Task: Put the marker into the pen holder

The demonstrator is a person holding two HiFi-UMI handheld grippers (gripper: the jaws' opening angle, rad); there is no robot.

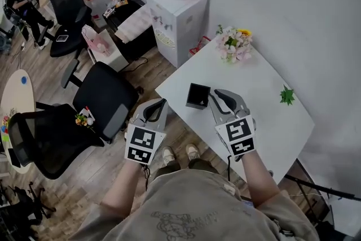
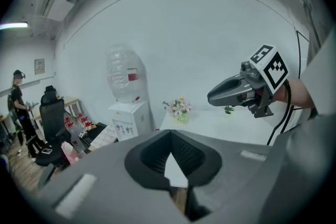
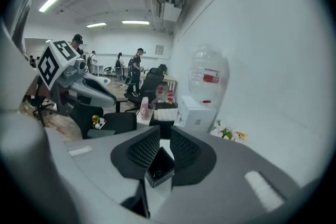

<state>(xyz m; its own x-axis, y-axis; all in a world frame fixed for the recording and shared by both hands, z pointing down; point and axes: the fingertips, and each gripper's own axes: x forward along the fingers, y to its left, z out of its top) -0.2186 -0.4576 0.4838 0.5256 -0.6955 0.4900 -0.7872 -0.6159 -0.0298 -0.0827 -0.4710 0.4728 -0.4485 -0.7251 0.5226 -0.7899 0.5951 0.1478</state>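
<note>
The black square pen holder (image 1: pixel 198 96) stands near the left edge of the white table (image 1: pixel 259 93). My right gripper (image 1: pixel 221 95) hovers just right of it and above it, jaws a little apart with nothing between them. Looking down between those jaws in the right gripper view (image 3: pixel 163 139), I see into the holder (image 3: pixel 159 168); a small dark round thing lies inside, and I cannot tell what it is. No marker shows on the table. My left gripper (image 1: pixel 161 104) hangs off the table's left edge, over the floor, its tips (image 2: pixel 169 136) closed together and empty.
Pink and yellow flowers (image 1: pixel 235 43) stand at the table's far corner and a small green plant (image 1: pixel 287 95) at its right. A water dispenser (image 1: pixel 177 20) is beyond the table. Black office chairs (image 1: pixel 107 100) (image 1: pixel 48 141) stand at my left. People stand far off.
</note>
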